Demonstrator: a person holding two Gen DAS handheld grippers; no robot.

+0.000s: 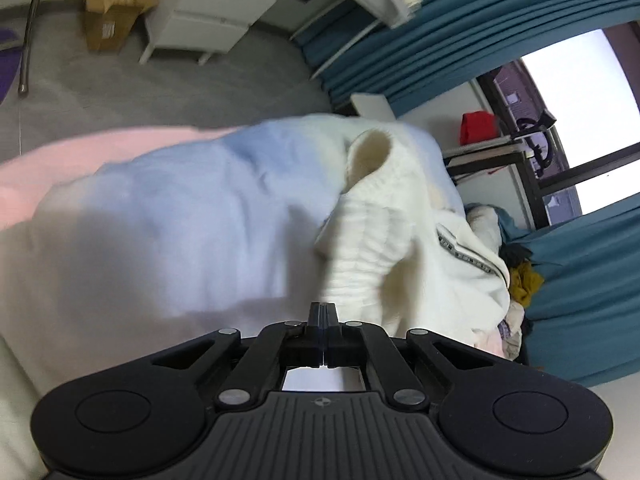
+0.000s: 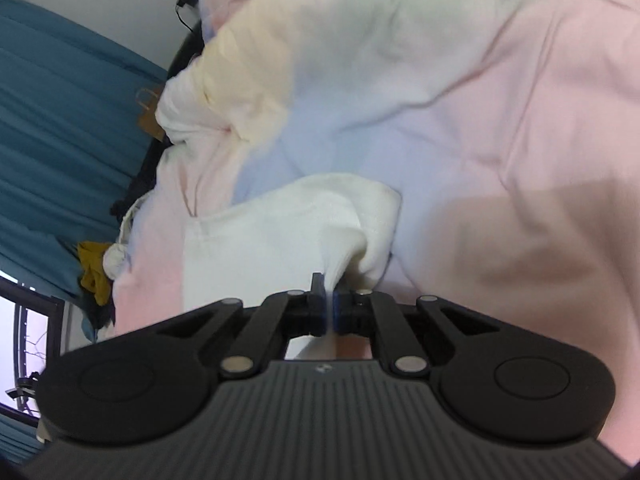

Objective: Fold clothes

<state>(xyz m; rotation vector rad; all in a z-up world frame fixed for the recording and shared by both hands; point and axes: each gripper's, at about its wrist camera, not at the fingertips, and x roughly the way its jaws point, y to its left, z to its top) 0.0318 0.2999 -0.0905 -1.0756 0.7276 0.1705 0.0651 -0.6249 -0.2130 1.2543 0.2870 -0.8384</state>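
Clothes pile & curtain beside white garment.

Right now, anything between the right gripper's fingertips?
Yes. In the right wrist view, a bunched fold of the cream-white garment is pinched in the right gripper, above the pastel bedding.

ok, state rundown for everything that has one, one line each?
left gripper: jaws shut, nothing visibly between them
right gripper: jaws shut on white garment
white garment: bunched, unfolded, pinched at a fold
ribbed cuff: lifted, opening gaping
pastel blanket: spread, wrinkled
cardboard box: flaps open
teal curtains: drawn aside, window exposed
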